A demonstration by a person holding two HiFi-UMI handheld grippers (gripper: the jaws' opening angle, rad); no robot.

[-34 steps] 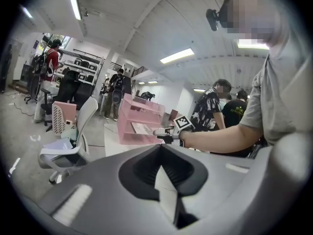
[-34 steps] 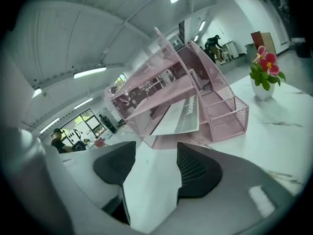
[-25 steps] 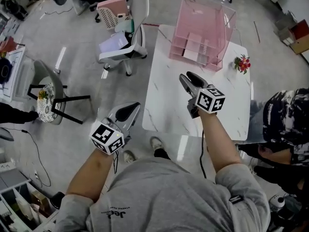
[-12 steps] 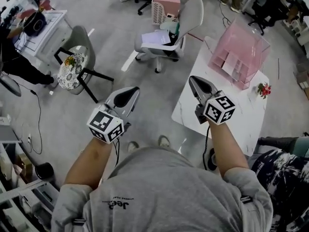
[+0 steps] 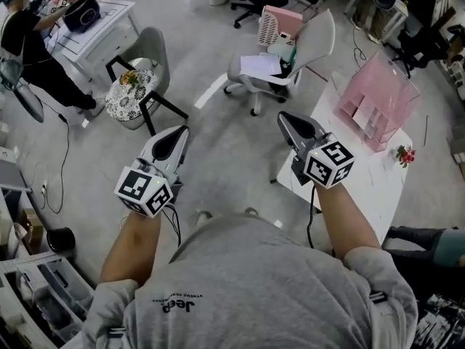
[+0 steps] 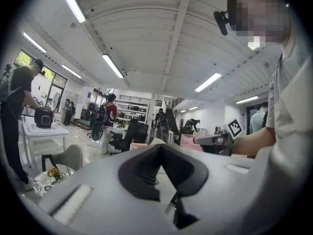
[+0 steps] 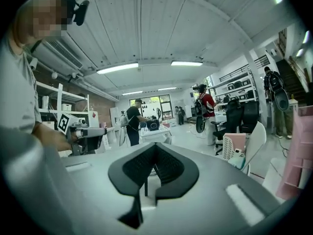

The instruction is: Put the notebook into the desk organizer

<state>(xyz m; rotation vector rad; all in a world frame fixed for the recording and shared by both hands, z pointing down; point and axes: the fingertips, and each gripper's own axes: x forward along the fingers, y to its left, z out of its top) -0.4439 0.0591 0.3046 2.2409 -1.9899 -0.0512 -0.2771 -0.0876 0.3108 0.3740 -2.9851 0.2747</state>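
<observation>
Both grippers have swung left, away from the white table (image 5: 363, 195). 1 second ago the right gripper (image 5: 289, 123) hung over the marble top. Now its tip sits over grey floor just off the table's left edge, and table and organizer have slid to the right side of the head view.

Closest in, the person's grey shirt (image 5: 254, 289) fills the bottom, with 2 bare forearms reaching forward. The left gripper (image 5: 176, 136) is out front on the left, claw together, tips meeting in a point, nothing in it. Its own view says the same: pads closed against each other, only the room beyond. Right gripper, same story: jaws pressed together and empty, pads meeting in its own view. The 2 grippers are well apart, pointing much the same way, out across the floor.

Further out on the right, the pink desk organizer (image 5: 378, 97) stands upright at the far end of the white table, with a small bunch of red flowers (image 5: 404, 154) near it on the top. Pale flat pieces show through its clear walls; whether 1 of them is the notebook, I cannot tell.

Ahead of the grippers, a white office chair (image 5: 314, 46) carries loose papers (image 5: 259, 65) on its seat. Left of that is a grey chair (image 5: 150, 48) with a floral cushion (image 5: 128, 93). Farthest off, top left, a person in black (image 5: 29, 46) leans at a far desk (image 5: 109, 31).
</observation>
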